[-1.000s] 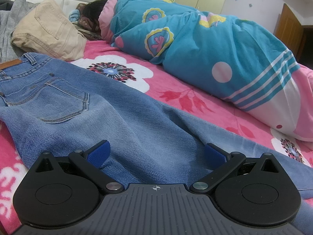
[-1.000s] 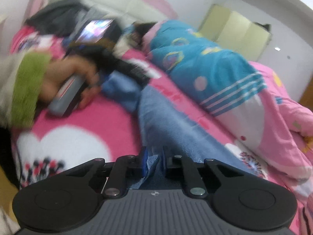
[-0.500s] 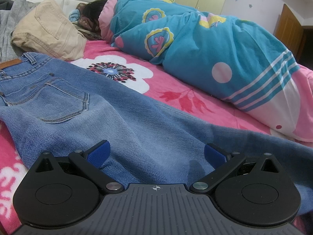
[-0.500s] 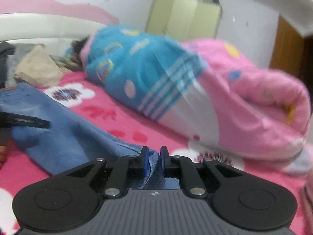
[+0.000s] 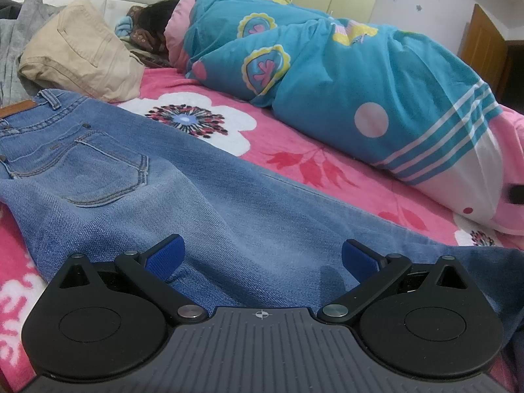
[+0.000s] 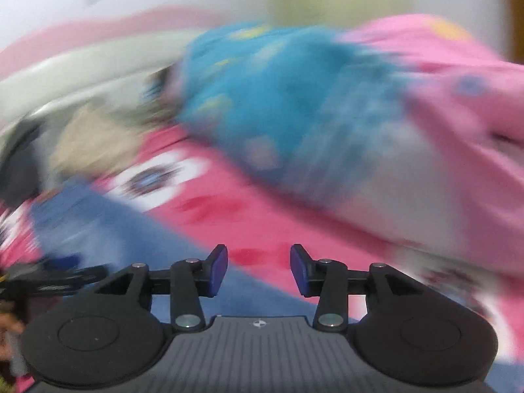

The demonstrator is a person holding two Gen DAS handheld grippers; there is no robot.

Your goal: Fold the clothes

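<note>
Faded blue jeans (image 5: 203,196) lie spread flat along the near edge of the pink flowered bed (image 5: 294,150), back pocket upward. The left gripper (image 5: 260,257) sits low over them, fingers spread wide. The right gripper (image 6: 258,268) is opening, nothing between its pads.

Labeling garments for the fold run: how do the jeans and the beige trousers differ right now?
The jeans are blue denim; the beige trousers are a light tan cloth. The jeans lie spread out flat along the pink bedsheet, back pocket up; the beige trousers sit bunched in a heap near the headboard. The jeans reach under the left tongs; the beige trousers lie well beyond them. Both are unfolded trousers on the bed.
</note>
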